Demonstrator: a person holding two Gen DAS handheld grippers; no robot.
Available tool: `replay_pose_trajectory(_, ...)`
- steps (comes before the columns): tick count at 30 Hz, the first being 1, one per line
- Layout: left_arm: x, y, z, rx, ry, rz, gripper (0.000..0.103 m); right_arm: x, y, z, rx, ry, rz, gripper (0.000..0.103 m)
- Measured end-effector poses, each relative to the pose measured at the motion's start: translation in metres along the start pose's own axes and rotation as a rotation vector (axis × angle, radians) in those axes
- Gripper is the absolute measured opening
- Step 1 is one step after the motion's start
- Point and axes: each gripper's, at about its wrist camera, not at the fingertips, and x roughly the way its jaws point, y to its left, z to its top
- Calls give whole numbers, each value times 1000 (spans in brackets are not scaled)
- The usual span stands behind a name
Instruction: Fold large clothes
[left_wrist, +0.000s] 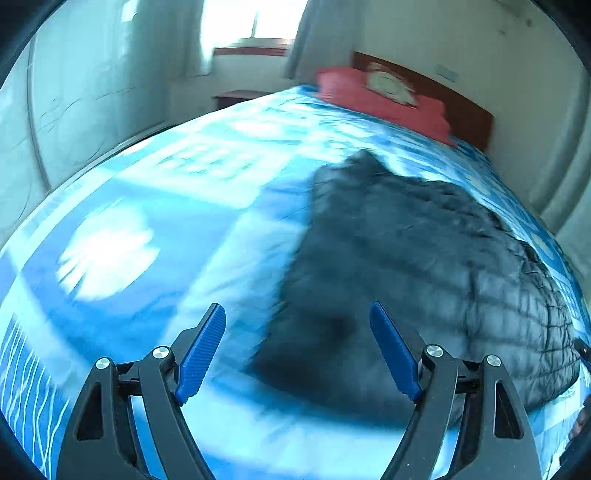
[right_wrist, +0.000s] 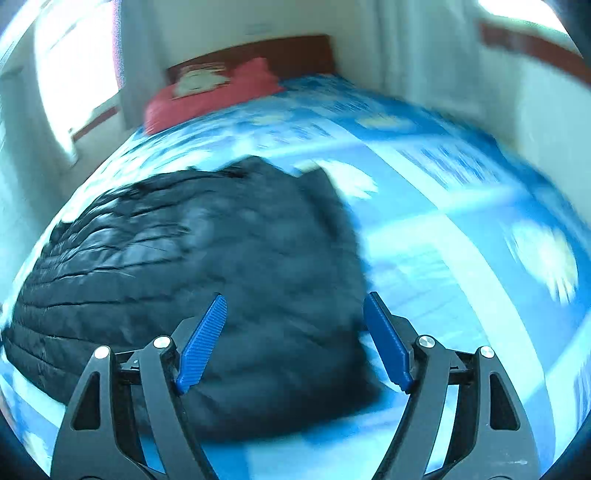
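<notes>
A dark quilted puffer jacket (left_wrist: 424, 266) lies bunched on the blue patterned bedspread (left_wrist: 166, 206). In the left wrist view it fills the right half. My left gripper (left_wrist: 297, 314) is open and empty, held above the jacket's left edge near the front of the bed. In the right wrist view the jacket (right_wrist: 192, 266) fills the left and centre. My right gripper (right_wrist: 295, 306) is open and empty, above the jacket's near right part. Both views are blurred by motion.
A red pillow (left_wrist: 384, 99) lies at the head of the bed against a brown headboard (left_wrist: 443, 88); it also shows in the right wrist view (right_wrist: 210, 96). Bright windows (left_wrist: 255, 22) and white walls surround the bed. A dark low table (left_wrist: 236, 98) stands beside it.
</notes>
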Motion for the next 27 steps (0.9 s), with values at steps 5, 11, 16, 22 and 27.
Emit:
replay_pose_trajectory(5,2,24,-13,-134,34,-84,82,19,-21,-10,125,81,73,76)
replay_pose_trajectory(11,29,12,-4,-180,64,-156,83,36,-8,-16,146,86,89,70)
replay_pose_trajectory(16,39,10,-5,-216,66,-180,47,34,-5,-23,146,63,134,40)
replay_pose_trajectory(22,18,2,-6,-177,16,-202,26,15,-4,-26,151,37,187,21)
replay_pose_trajectory(27,-11,9,-20,-175,22,-200,25,-9,-8,-41,155,39,196,20)
